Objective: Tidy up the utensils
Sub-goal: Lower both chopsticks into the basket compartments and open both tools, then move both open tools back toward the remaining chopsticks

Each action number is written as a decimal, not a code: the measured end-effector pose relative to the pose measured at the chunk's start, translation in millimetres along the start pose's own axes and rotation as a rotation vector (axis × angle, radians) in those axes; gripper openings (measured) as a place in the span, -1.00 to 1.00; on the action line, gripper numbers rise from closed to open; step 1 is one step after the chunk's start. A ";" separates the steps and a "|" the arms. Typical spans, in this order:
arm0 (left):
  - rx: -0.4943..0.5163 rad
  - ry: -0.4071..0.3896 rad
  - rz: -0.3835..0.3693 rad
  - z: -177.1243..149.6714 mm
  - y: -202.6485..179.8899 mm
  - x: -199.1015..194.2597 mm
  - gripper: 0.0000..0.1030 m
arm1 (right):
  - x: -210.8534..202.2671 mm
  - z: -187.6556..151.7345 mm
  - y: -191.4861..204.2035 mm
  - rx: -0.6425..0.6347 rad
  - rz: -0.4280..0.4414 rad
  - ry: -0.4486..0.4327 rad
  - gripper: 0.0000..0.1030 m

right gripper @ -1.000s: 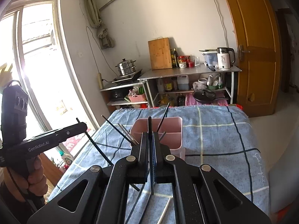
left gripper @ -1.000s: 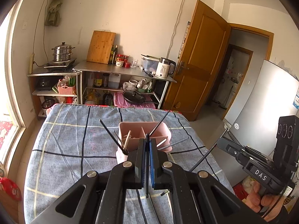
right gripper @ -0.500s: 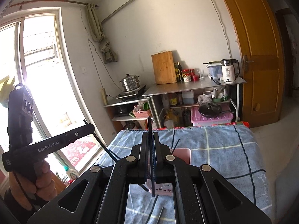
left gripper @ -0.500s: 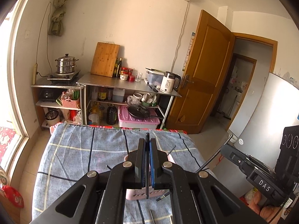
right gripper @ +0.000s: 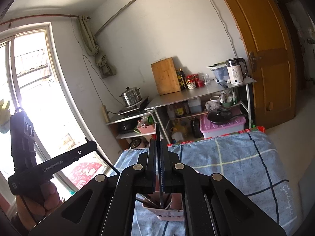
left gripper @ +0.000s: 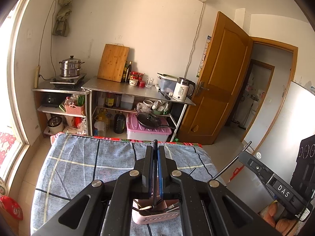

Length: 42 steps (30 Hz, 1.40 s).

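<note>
My left gripper (left gripper: 155,151) is shut on a thin black chopstick (left gripper: 155,177) that runs upright between the jaws, its lower end over the pink utensil holder (left gripper: 155,217). My right gripper (right gripper: 157,143) is shut on another black chopstick (right gripper: 159,177), its lower end over the same pink holder (right gripper: 169,214). The holder sits on the blue plaid cloth (left gripper: 82,169) and has several chopsticks and utensils in it. Each gripper shows in the other's view, the right one (left gripper: 246,151) and the left one (right gripper: 86,147), each with a black stick hanging from it.
Behind the cloth-covered table stand a steel rack (left gripper: 137,90) with a cutting board, bottles and kettle, a steamer pot (left gripper: 70,66), and a pink box (left gripper: 147,131). A wooden door (left gripper: 216,82) is at the right, a window (right gripper: 29,98) at the left.
Both grippers have risen and tilted up with their chopsticks. The pink holder has slid from mid-view to the bottom of both views, under the fingers.
</note>
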<state>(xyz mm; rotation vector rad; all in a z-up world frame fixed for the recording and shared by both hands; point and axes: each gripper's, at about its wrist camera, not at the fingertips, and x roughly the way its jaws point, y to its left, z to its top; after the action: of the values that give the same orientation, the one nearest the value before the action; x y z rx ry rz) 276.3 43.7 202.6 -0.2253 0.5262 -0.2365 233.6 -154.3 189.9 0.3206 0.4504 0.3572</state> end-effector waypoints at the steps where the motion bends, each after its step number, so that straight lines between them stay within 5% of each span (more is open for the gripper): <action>1: -0.006 0.006 -0.004 -2.6 2.3 4.2 -0.93 | 3.0 -2.0 -1.3 0.001 -0.004 0.006 -0.94; 16: -0.019 0.092 0.032 -35.8 19.3 36.4 -0.91 | 31.6 -34.0 -11.1 -0.001 -0.027 0.140 -0.93; 19: -0.005 0.090 0.034 -37.1 17.5 34.1 -0.73 | 30.8 -36.6 -9.5 -0.012 -0.032 0.150 -0.90; 22: 0.001 0.071 0.037 -37.3 16.5 26.8 -0.45 | 25.3 -36.5 -9.3 -0.016 -0.034 0.145 -0.79; 31: 0.007 0.013 0.036 -53.3 16.3 -12.4 -0.44 | -9.8 -46.8 -13.3 -0.031 -0.038 0.111 -0.75; 42: -0.003 0.019 0.013 -121.4 10.9 -50.1 -0.44 | -46.0 -98.8 -24.7 -0.014 -0.057 0.148 -0.75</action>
<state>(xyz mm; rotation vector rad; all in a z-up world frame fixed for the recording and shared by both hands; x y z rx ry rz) 173.0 49.7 121.0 -0.2225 0.5469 -0.2251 154.6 -173.0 113.2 0.2680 0.6010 0.3300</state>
